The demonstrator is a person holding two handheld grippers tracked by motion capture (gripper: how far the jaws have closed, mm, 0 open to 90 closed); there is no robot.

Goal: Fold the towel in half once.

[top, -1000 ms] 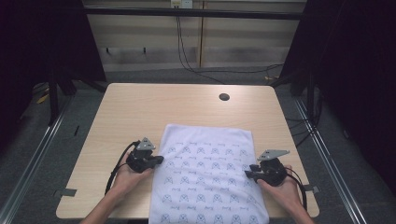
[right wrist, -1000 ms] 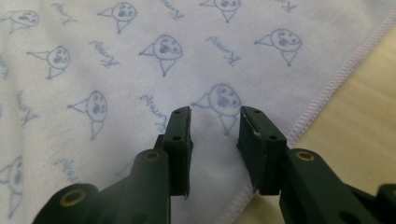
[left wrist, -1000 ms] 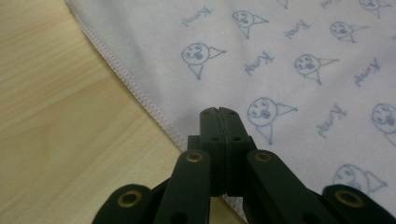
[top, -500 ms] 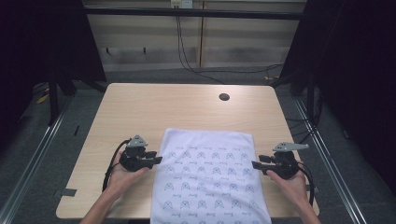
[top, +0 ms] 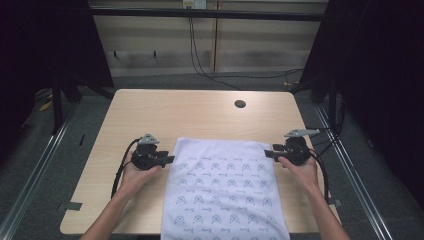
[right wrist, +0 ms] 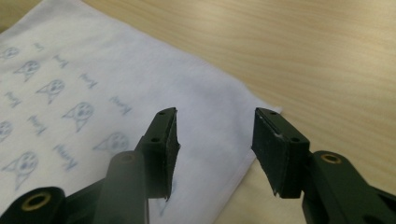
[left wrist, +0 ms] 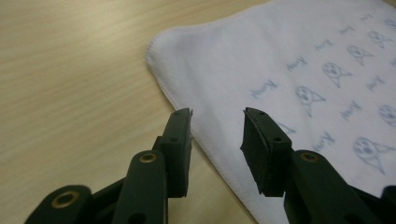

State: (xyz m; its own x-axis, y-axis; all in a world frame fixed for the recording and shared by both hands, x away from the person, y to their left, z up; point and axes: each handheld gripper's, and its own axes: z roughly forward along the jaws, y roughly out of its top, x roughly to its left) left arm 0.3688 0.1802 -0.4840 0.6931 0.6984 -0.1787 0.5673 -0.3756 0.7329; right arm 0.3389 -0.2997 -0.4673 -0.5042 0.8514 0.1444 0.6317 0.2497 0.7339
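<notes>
A white towel (top: 225, 185) with a blue print lies flat on the wooden table (top: 200, 115), its near end hanging over the front edge. My left gripper (top: 170, 160) sits at the towel's left hem near the far left corner. In the left gripper view the left gripper (left wrist: 217, 114) stands open over the hem of the towel (left wrist: 289, 56), having just come open from shut and then narrowed a touch. My right gripper (top: 268, 153) is at the far right corner. In the right gripper view the right gripper (right wrist: 215, 114) has just been opening, with the towel (right wrist: 93, 74) below, not pinched.
A dark round cable hole (top: 240, 104) sits in the tabletop at the far right. Bare wood lies beyond the towel and to its left. Black frame posts and dark curtains flank the table, and cables run along the floor behind it.
Both grippers have moved along the towel's side hems toward its far corners, the right one farther. Their jaws stand wider apart than before. The towel has stayed flat.
</notes>
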